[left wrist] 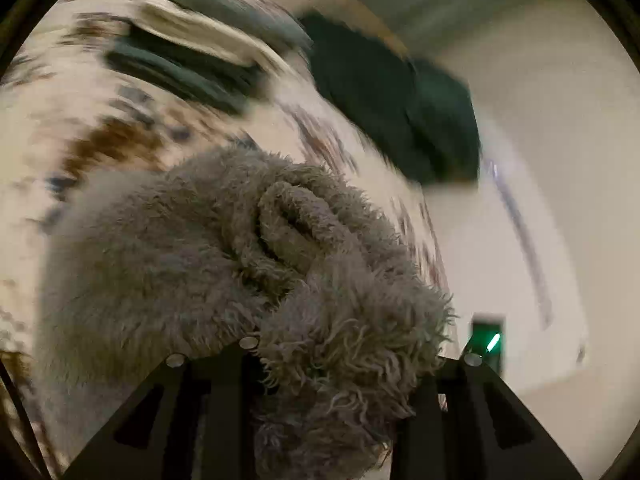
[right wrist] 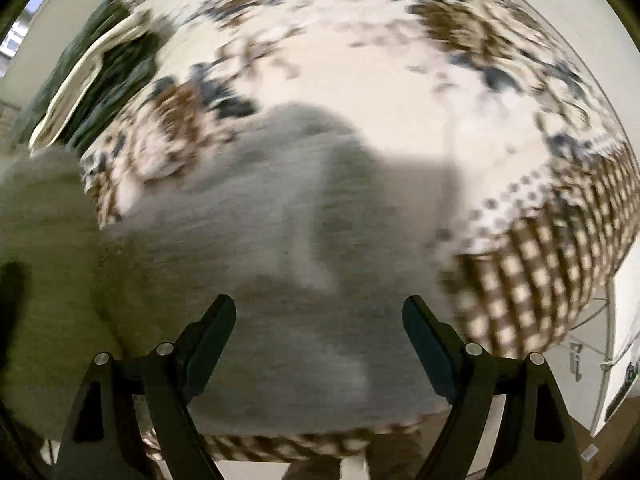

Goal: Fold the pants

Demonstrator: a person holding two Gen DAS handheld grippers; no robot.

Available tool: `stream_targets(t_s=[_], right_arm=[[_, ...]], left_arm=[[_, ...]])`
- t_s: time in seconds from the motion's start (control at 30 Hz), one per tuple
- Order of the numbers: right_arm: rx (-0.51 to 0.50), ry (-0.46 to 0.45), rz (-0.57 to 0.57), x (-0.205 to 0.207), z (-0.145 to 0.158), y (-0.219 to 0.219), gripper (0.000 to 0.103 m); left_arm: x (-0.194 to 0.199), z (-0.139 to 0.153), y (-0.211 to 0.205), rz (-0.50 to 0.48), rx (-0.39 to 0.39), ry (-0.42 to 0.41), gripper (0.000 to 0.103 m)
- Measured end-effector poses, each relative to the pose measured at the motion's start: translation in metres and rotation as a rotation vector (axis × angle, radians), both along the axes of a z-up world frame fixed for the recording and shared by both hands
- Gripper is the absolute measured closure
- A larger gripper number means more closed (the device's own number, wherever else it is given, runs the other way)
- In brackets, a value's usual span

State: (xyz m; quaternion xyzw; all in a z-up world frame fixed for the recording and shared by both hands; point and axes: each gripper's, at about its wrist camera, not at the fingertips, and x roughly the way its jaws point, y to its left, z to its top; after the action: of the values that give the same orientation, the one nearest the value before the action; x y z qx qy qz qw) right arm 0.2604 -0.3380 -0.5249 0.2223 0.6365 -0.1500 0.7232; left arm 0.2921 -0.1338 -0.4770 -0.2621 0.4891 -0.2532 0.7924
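- Up close, the left gripper [left wrist: 332, 384] pinches a bunched fold of the grey fleece pants [left wrist: 224, 240], which spill toward ten o'clock (blurred).
- Wide apart, the right gripper [right wrist: 320, 332] stands over the pants [right wrist: 280, 240], which spread toward twelve o'clock on the patterned cloth [right wrist: 360, 60].

At my eleven o'clock a stack of folded clothes [right wrist: 100, 80], dark green and cream, lies on the patterned cloth [right wrist: 360, 60], brown-checked along its edge.

1. Left gripper [left wrist: 332, 392] is clamped on a bunched wad of the fluffy grey pants [left wrist: 224, 248], fleece bulging out between the fingers.
2. Behind it: a patterned white-brown cloth [left wrist: 100, 128], blurry.
3. Further back sits a stack of folded dark and cream clothes [left wrist: 192, 52], plus a dark green item [left wrist: 400, 100].
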Motion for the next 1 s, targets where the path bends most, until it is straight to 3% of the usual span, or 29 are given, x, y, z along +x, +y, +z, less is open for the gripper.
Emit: stream_targets(t_s=[0.1, 0.17, 0.37, 0.43, 0.47, 0.53, 0.63, 0.73, 0.9, 0.93, 1.0], right_arm=[[0.009, 0.009, -0.033, -0.015, -0.002, -0.03, 0.015], [0.025, 0.008, -0.046, -0.022, -0.004, -0.049, 0.015], [0.05, 0.004, -0.04, -0.025, -0.007, -0.072, 0.015], [0.061, -0.001, -0.039, -0.027, -0.007, -0.075, 0.015], [0.062, 0.0, -0.038, -0.027, -0.006, -0.076, 0.015], [0.075, -0.006, -0.032, -0.027, -0.004, -0.077, 0.015], [0.091, -0.02, -0.012, -0.025, 0.004, -0.073, 0.015], [0.143, -0.061, 0.012, -0.018, 0.016, -0.067, 0.015], [0.347, -0.117, 0.066, 0.008, 0.021, -0.041, 0.015], [0.38, -0.119, 0.076, 0.015, 0.02, -0.035, 0.015], [0.435, -0.121, 0.104, 0.028, 0.017, -0.019, 0.015]], left_arm=[[-0.003, -0.028, -0.047, -0.13, 0.086, 0.052, 0.079], [-0.002, -0.047, -0.06, -0.161, 0.143, 0.095, 0.078], [0.003, -0.065, -0.06, -0.105, 0.224, 0.215, 0.065], [0.008, -0.059, -0.067, -0.108, 0.282, 0.263, 0.053], [0.003, -0.057, -0.07, -0.114, 0.322, 0.268, 0.048], [0.0, -0.042, -0.076, -0.11, 0.425, 0.255, 0.024], [-0.005, -0.005, -0.074, -0.066, 0.6, 0.171, 0.021], [-0.003, 0.009, -0.063, -0.032, 0.725, 0.128, 0.015], [0.001, 0.003, -0.014, 0.052, 0.853, 0.139, 0.015], [0.001, -0.002, -0.003, 0.068, 0.858, 0.152, 0.015], [0.003, -0.01, 0.011, 0.089, 0.797, 0.191, 0.015]])
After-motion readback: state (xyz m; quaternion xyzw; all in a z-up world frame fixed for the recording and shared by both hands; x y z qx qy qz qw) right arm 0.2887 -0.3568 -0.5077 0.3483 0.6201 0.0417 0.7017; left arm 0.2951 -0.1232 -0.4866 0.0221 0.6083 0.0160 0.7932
